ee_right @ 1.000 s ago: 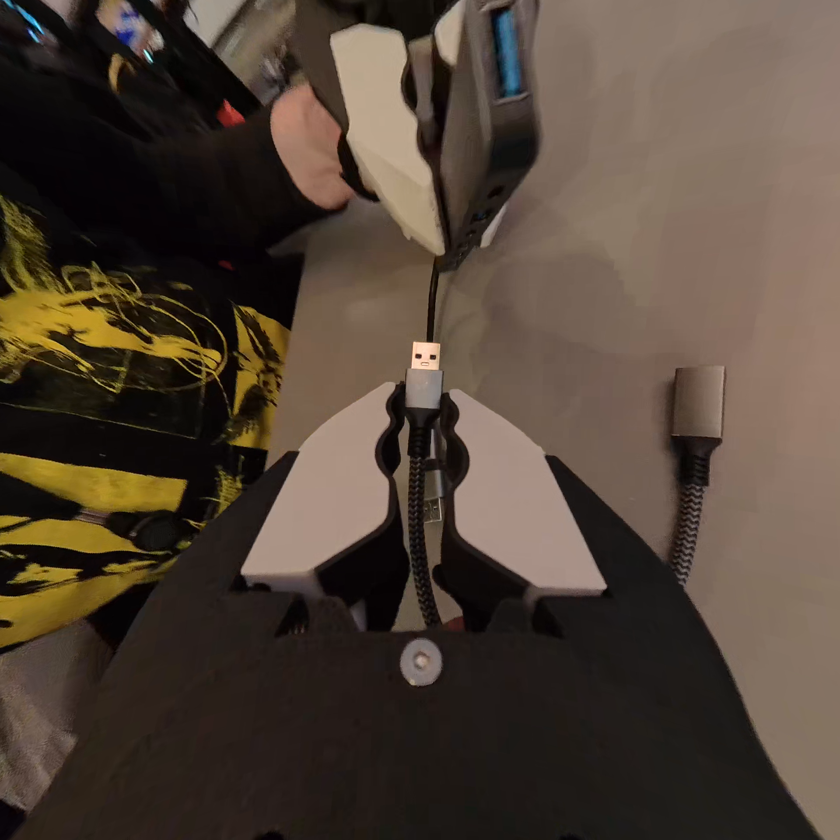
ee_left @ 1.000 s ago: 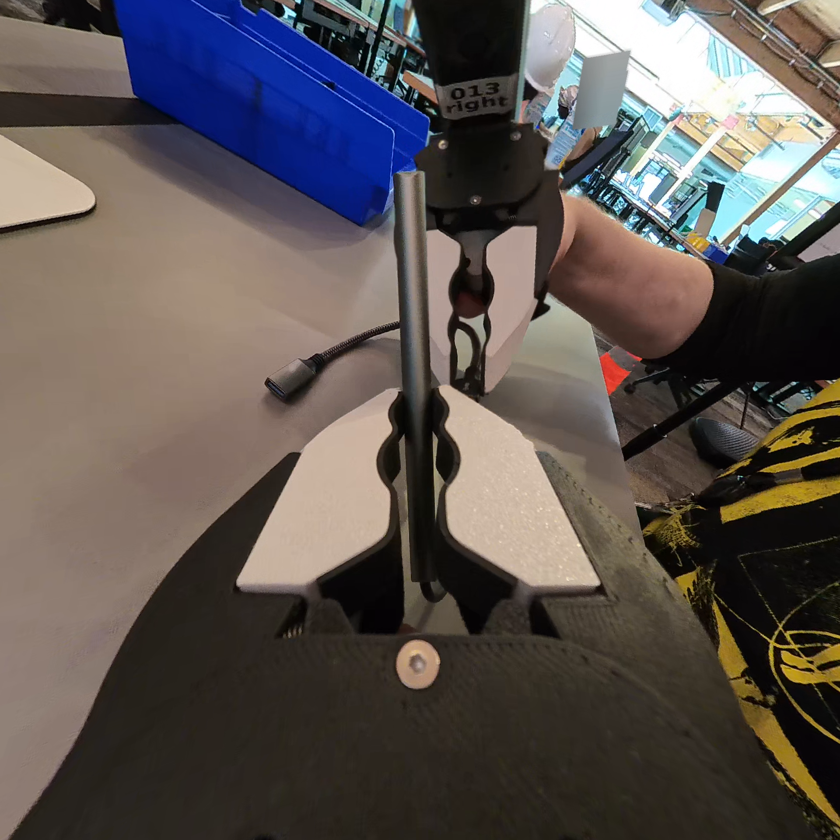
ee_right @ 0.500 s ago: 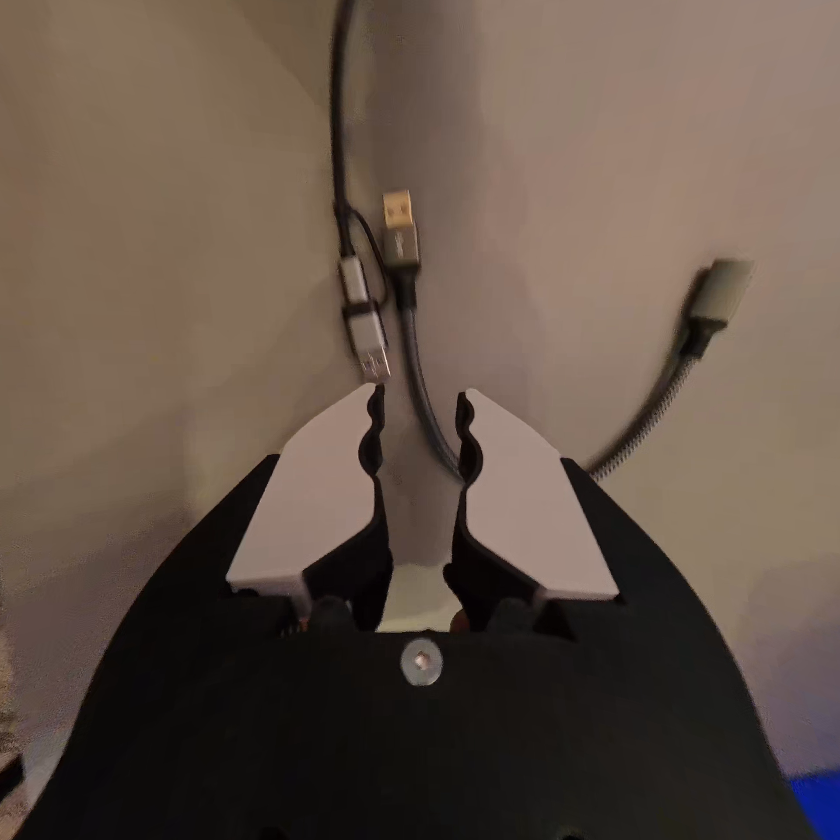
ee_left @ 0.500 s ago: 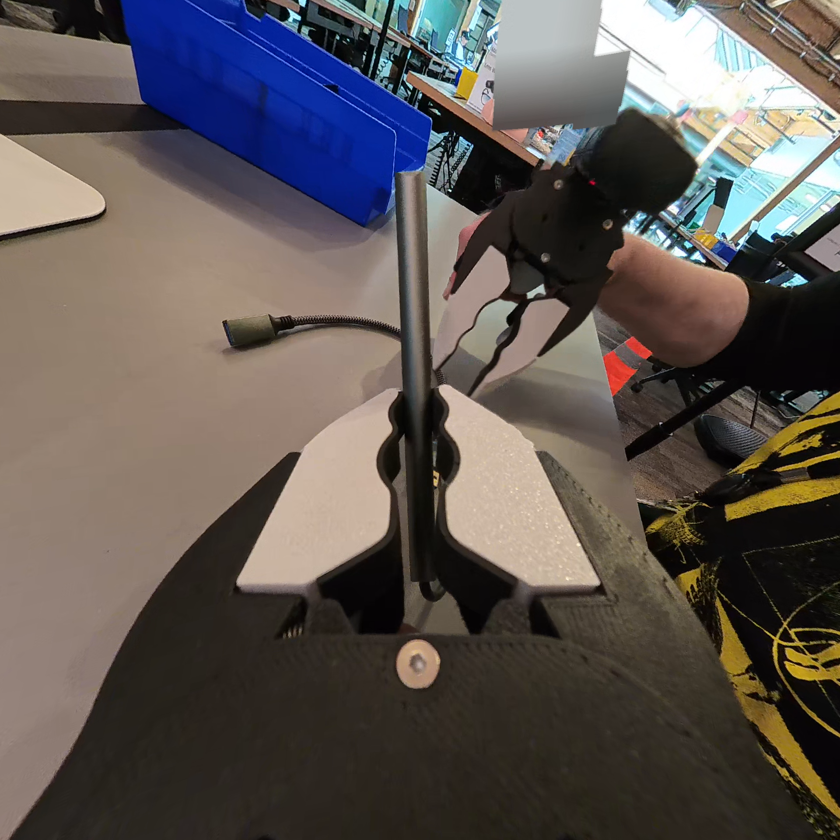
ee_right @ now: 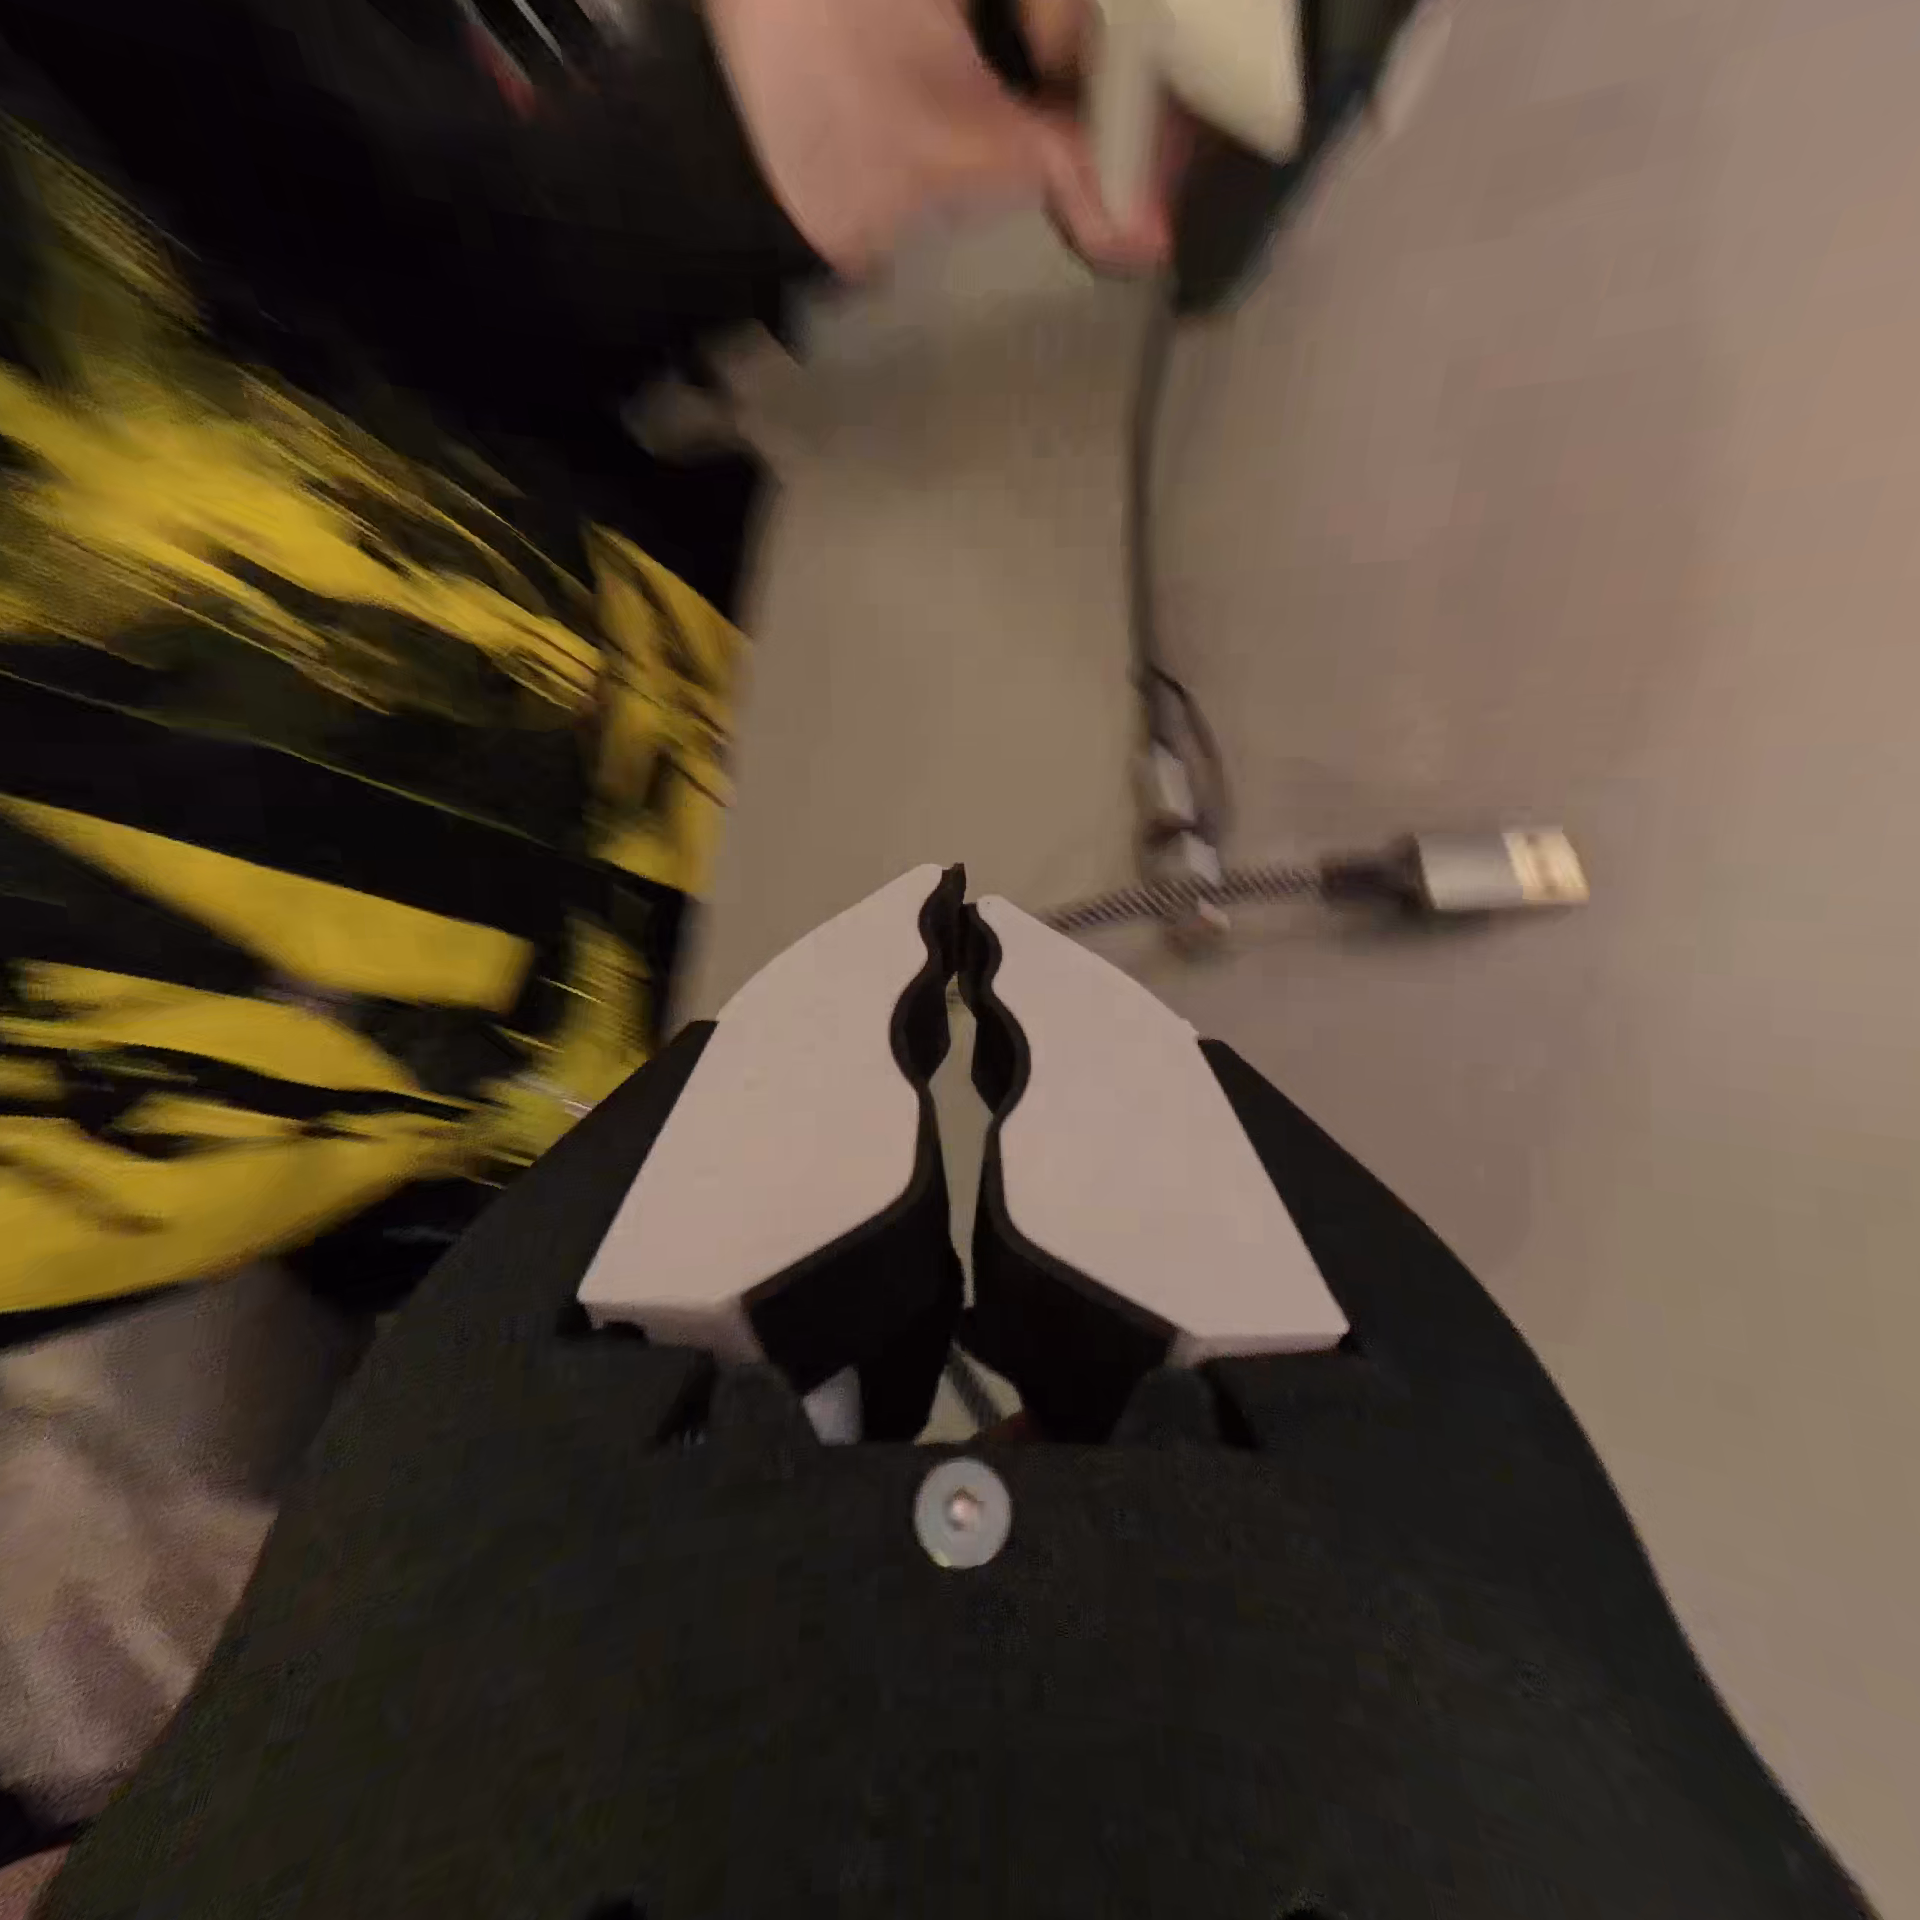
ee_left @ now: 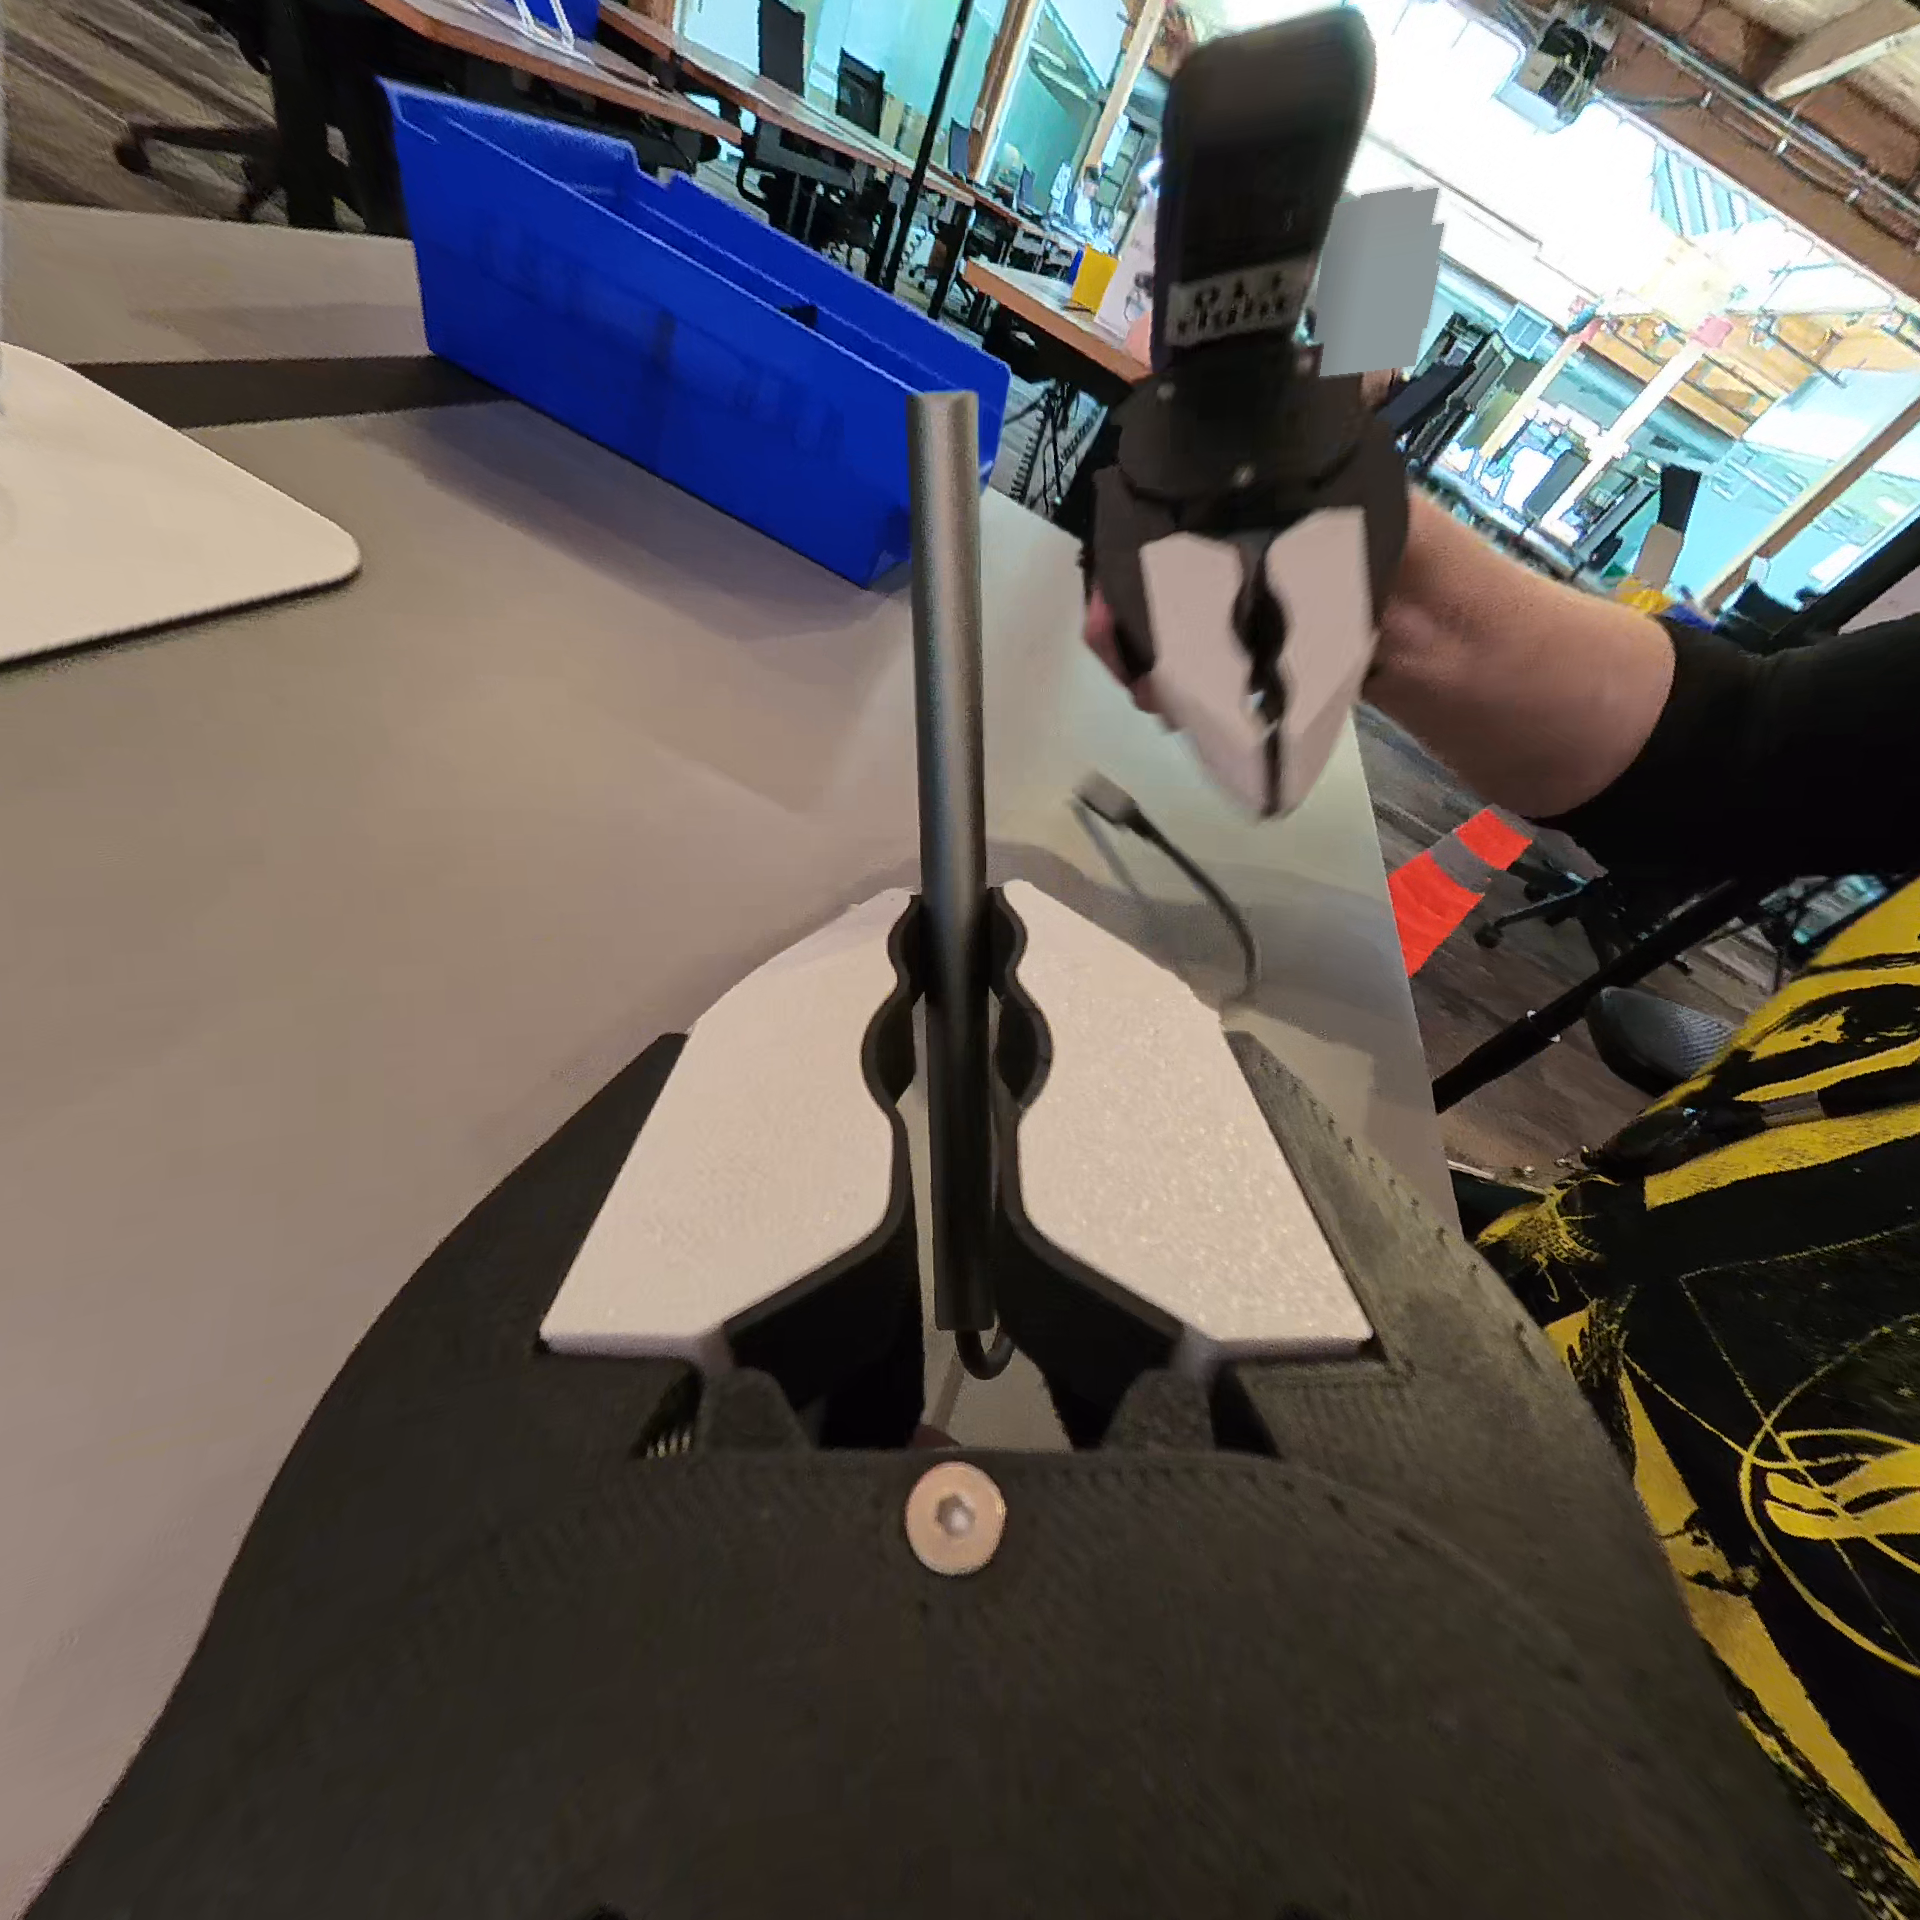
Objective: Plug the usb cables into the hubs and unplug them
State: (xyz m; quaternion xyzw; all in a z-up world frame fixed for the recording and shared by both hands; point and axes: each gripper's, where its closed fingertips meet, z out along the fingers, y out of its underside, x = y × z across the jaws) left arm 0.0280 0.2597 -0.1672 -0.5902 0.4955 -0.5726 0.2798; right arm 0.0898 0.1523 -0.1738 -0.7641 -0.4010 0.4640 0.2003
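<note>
The left gripper (ee_left: 951,914) pinches the grey hub (ee_left: 945,665) edge-on: both pads press on its thin sides, and the hub stands up out of the jaws, above the grey table (ee_left: 416,831). This grip is the same as a second ago; the hub has not shifted between the fingers. Its own dark cord (ee_left: 1195,894) curls down to the table near the right edge, as seen from the left wrist.

The right gripper (ee_right: 958,904) is different now. A second ago it held the braided cable's plug just in front of the hub; half a second ago its fingers were spread over the table with nothing between them. Now the fingers are pressed together at the tips and nothing is in them. In the left wrist view it hangs in the air, blurred, to the right of the hub and apart from it.

The braided usb cable (ee_right: 1247,888) lies loose on the table. Its silver plug (ee_right: 1496,868) rests flat, just beyond the right fingertips and to their right, close to the hub cord's own connectors (ee_right: 1174,790). Further out, a blue bin (ee_left: 675,343) stands along the far edge of the table and a white pad (ee_left: 156,540) at the left edge.

I judge that the cable was put down without going into the hub, or after it was pulled out. No cable is in the hub now, so one more plugging would begin with picking up the silver plug again
</note>
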